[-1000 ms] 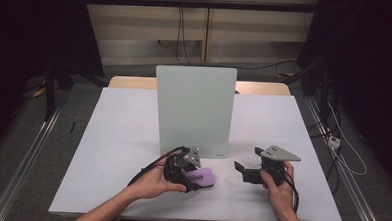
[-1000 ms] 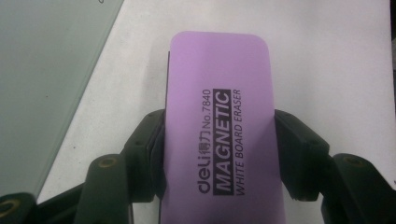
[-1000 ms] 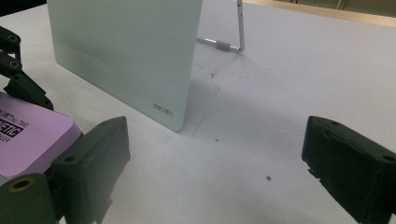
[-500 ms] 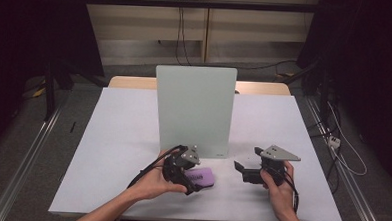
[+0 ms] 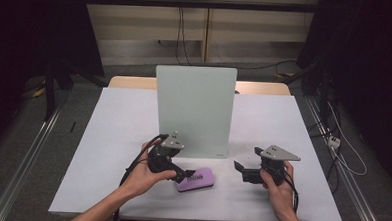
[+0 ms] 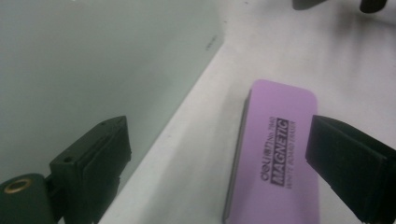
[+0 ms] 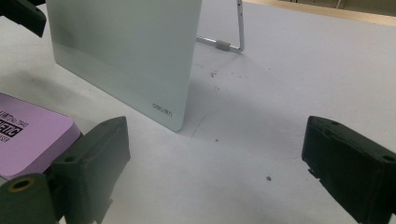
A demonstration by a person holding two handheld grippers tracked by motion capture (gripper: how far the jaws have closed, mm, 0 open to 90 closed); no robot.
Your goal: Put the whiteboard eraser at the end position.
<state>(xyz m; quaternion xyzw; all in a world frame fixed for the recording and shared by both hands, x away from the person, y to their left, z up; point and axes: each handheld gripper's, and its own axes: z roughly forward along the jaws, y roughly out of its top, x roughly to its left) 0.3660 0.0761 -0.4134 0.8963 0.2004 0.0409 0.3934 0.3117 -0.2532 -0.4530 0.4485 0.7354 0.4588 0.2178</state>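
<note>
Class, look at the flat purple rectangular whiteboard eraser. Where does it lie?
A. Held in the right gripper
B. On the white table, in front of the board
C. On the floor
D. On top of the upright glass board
B: the flat purple rectangular whiteboard eraser lies on the white table, in front of the upright pale-green glass board.

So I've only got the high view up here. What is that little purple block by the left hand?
Observer: The left gripper view reads its label: the purple eraser says "MAGNETIC", a whiteboard eraser.
Operator: Is the gripper holding it?
Observer: No. The left gripper is open, with one jaw over the eraser's far side and the other well short of it.
Operator: And what keeps that pale board standing?
Observer: The right gripper view shows a metal wire stand behind the glass board, resting on the table.
</note>
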